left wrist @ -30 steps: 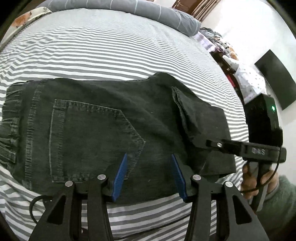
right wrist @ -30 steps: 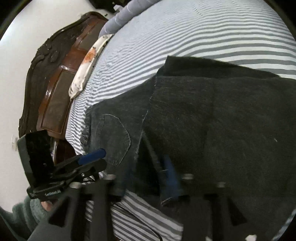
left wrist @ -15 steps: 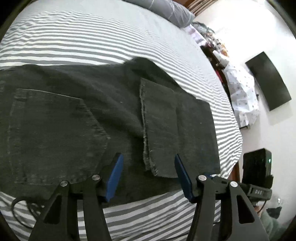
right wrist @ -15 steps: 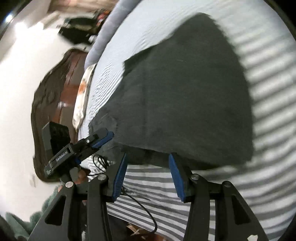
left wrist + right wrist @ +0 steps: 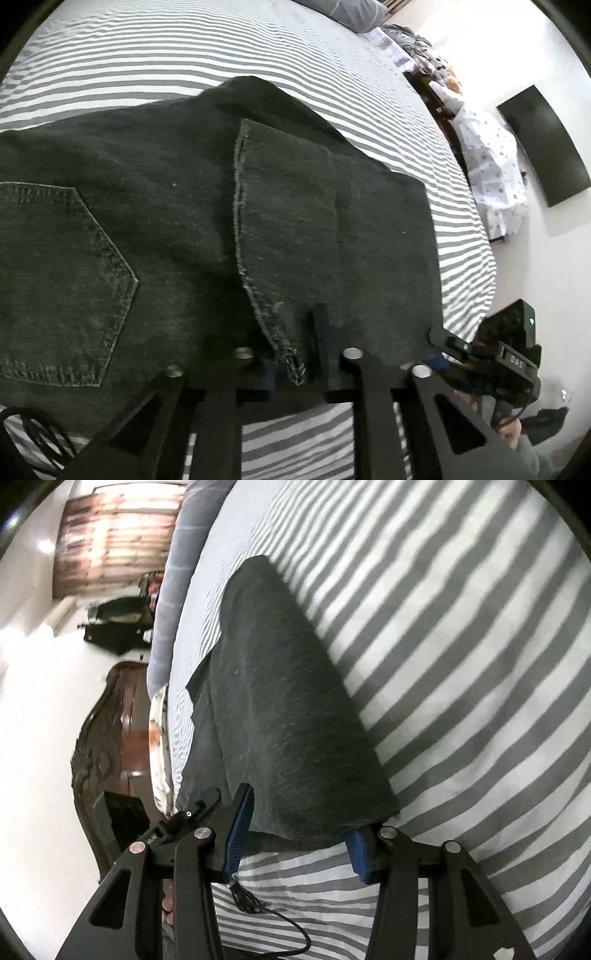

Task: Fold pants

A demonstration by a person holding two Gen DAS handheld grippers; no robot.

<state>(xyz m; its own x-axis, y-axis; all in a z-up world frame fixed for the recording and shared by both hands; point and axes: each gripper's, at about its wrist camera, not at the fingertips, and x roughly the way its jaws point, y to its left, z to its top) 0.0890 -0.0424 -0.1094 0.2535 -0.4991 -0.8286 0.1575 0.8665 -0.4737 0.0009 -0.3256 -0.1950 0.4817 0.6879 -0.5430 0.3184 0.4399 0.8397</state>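
Note:
Dark grey denim pants [image 5: 177, 229] lie folded on the striped bed, back pocket [image 5: 55, 280] at left and the leg ends [image 5: 291, 229] laid over the seat. My left gripper [image 5: 291, 347] straddles the near hem corner of the folded legs, its jaws narrowed around the cloth. My right gripper [image 5: 295, 834] is open at the pants' [image 5: 280, 716] right near corner, with the cloth edge lying between its blue pads [image 5: 240, 827]. The right gripper also shows in the left wrist view [image 5: 480, 354].
The grey-and-white striped sheet [image 5: 184, 48] covers the bed, with a grey pillow [image 5: 343, 11] at the head. A dark wooden headboard [image 5: 107, 723] stands at left. A black wall screen [image 5: 543, 144] and cluttered furniture stand beyond the bed's right side.
My left gripper has moved forward onto the hem corner and narrowed around it. My right gripper has swung to the pants' right near corner and lowered, staying open.

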